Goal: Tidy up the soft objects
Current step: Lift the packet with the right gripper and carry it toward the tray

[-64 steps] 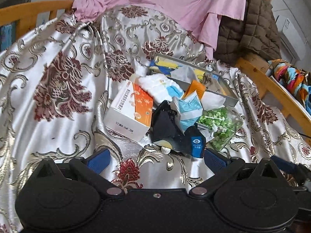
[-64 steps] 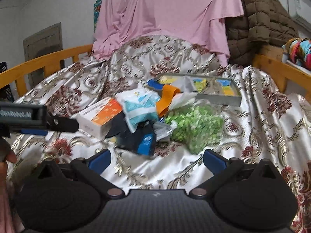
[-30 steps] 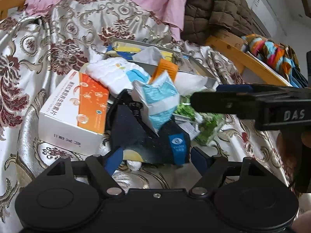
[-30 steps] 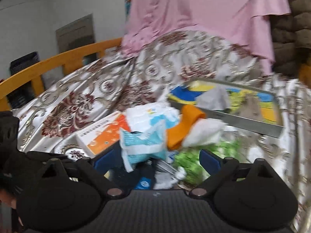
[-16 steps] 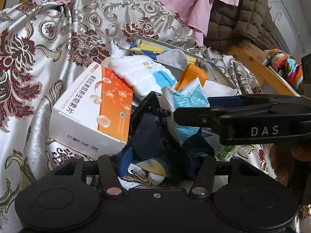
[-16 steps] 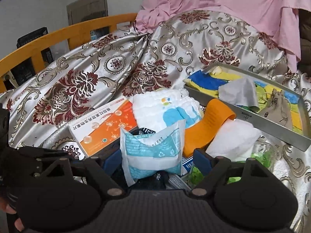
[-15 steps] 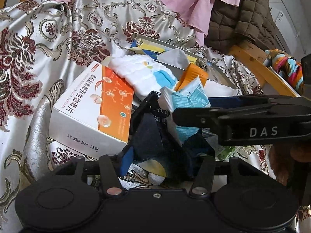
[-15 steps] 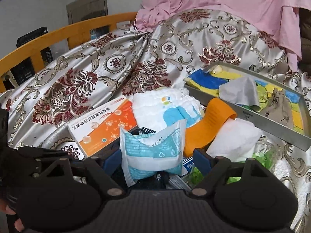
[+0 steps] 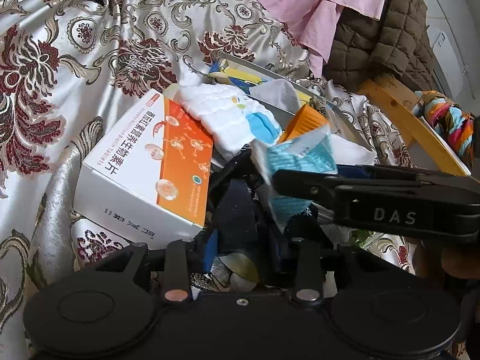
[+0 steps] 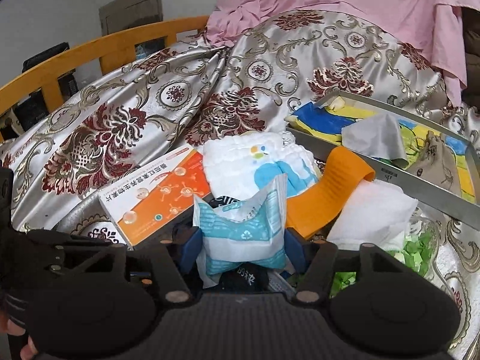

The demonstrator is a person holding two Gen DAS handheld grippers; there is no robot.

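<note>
Glossy satin bedspread [image 10: 186, 96], matt metal tray [image 10: 390, 177], crinkled plastic packet [image 10: 243, 234], smooth cardboard box [image 9: 144, 174], wooden rail [image 10: 90, 48].

"DAS" stands in pale letters on the right tool [image 9: 306, 177]. "tablets" runs along the orange-and-white box [image 9: 144, 174], beside Chinese characters.

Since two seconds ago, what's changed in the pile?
Both tongs came in from open: the left tongs closed on the dark pouch, the right tongs on the blue packet. The box and tray stayed put.
</note>
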